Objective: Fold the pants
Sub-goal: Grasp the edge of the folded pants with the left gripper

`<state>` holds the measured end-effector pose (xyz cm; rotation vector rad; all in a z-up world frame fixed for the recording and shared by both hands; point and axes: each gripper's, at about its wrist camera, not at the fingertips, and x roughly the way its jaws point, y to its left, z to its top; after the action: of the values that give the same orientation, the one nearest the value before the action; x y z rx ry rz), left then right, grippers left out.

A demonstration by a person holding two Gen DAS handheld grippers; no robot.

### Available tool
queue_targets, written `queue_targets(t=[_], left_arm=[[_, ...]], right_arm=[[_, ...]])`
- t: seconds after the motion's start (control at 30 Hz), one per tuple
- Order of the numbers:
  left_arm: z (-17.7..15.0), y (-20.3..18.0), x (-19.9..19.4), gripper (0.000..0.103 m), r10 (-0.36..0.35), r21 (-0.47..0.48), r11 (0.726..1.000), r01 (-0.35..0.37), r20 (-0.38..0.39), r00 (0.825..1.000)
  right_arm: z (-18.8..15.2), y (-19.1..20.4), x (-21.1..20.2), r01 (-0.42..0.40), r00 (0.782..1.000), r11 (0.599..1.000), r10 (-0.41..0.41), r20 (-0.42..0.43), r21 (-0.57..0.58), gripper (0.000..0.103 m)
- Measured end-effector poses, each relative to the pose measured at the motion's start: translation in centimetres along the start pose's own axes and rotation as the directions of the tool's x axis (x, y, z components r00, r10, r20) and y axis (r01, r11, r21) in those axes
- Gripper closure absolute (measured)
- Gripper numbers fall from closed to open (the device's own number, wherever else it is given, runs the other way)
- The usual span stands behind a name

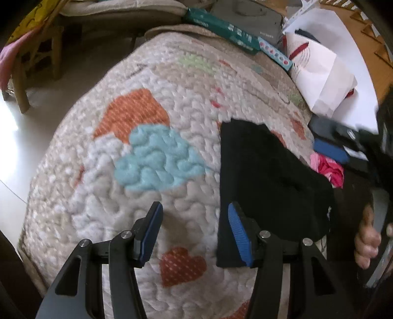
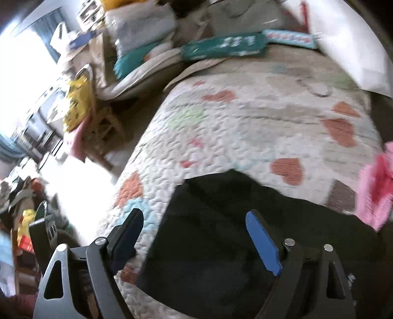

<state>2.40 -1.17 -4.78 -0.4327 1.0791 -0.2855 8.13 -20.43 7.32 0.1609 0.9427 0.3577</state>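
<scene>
We see both grippers spread wide, gripping nothing. Left gripper (image 1: 194,228) hovers over the quilt (image 1: 152,98); black pants (image 1: 267,176), folded, lie ahead and right, their edge at its right finger (image 1: 239,235). Right gripper (image 2: 196,235) hangs above the pants (image 2: 221,245), left finger (image 2: 127,235) over quilt (image 2: 245,117). Pink garment (image 2: 375,193) sits far right.

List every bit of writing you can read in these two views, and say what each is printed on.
None reads clearly.
Teal box at the quilt's far edge: white print, too blurred to read.
Light blue box beside it: a row of dots, no legible text.
Grey case behind: a small label, too small to read.
White paper bag: red and dark marks, unreadable.
</scene>
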Motion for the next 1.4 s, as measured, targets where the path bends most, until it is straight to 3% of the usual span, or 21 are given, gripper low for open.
queue_targets(t=[0.07,0.3,0.4,0.47,0.5,0.53,0.57,0.63,0.7,0.8,1.0,1.2,1.4], left_arm=[[-0.2,-0.9,0.6,0.049,0.007,0.02,1.0,-0.007,-0.02,1.0],[-0.6,-3.5,2.3,0.049,0.021,0.105,0.994,-0.018,-0.029,0.999],[-1.1,-4.4,2.7,0.048,0.039,0.158,0.987,-0.038,-0.005,0.999],[-1.4,-5.1,3.1,0.048,0.048,0.2,0.979,-0.047,0.0,0.999],[-1.7,-5.6,3.2,0.07,0.046,0.231,0.972,-0.044,-0.004,0.999],[-1.9,-6.1,3.4,0.081,0.046,0.26,0.965,-0.039,-0.021,0.999],[-2.1,-6.6,3.3,0.086,0.062,0.29,0.955,-0.056,-0.01,0.998],[-2.0,-6.9,3.2,0.092,0.054,0.306,0.951,-0.05,-0.007,0.998],[-1.5,-6.3,2.9,0.093,0.018,0.264,0.965,-0.011,-0.023,1.0],[-0.9,-5.2,2.0,0.093,-0.01,0.225,0.974,0.015,-0.024,1.0],[0.6,-3.0,0.0,0.093,0.006,0.157,0.988,-0.01,0.026,1.0],[2.6,1.7,-1.7,0.093,0.069,0.002,0.998,-0.069,0.069,0.995],[3.7,4.5,-1.8,0.089,0.159,-0.142,0.979,-0.149,0.063,0.985]], right_arm=[[0.6,1.0,1.9,-0.031,0.998,0.999,0.029,-0.049,-0.034,0.019],[3.1,3.7,8.3,-0.025,0.985,0.989,-0.001,-0.175,-0.145,0.02],[3.6,4.3,11.3,0.004,0.969,0.983,-0.049,-0.241,-0.185,0.02],[3.5,4.5,13.5,0.063,0.946,0.972,-0.132,-0.298,-0.228,0.022],[3.2,4.7,14.5,0.083,0.931,0.964,-0.165,-0.327,-0.251,0.035],[2.9,4.7,15.1,0.093,0.919,0.96,-0.185,-0.349,-0.264,0.06],[2.5,4.7,15.7,0.12,0.904,0.951,-0.224,-0.364,-0.286,0.061],[2.3,4.9,15.4,0.115,0.909,0.948,-0.221,-0.352,-0.298,0.082],[2.4,4.3,14.7,0.087,0.915,0.963,-0.179,-0.361,-0.255,0.09],[2.5,4.1,13.4,0.077,0.929,0.972,-0.151,-0.339,-0.22,0.092],[3.6,6.1,12.4,0.078,0.945,0.971,-0.145,-0.294,-0.228,0.092],[5.8,10.4,13.9,0.035,0.954,0.968,-0.107,-0.281,-0.249,0.092],[6.4,14.8,18.2,0.007,0.952,0.969,-0.082,-0.295,-0.249,0.089]])
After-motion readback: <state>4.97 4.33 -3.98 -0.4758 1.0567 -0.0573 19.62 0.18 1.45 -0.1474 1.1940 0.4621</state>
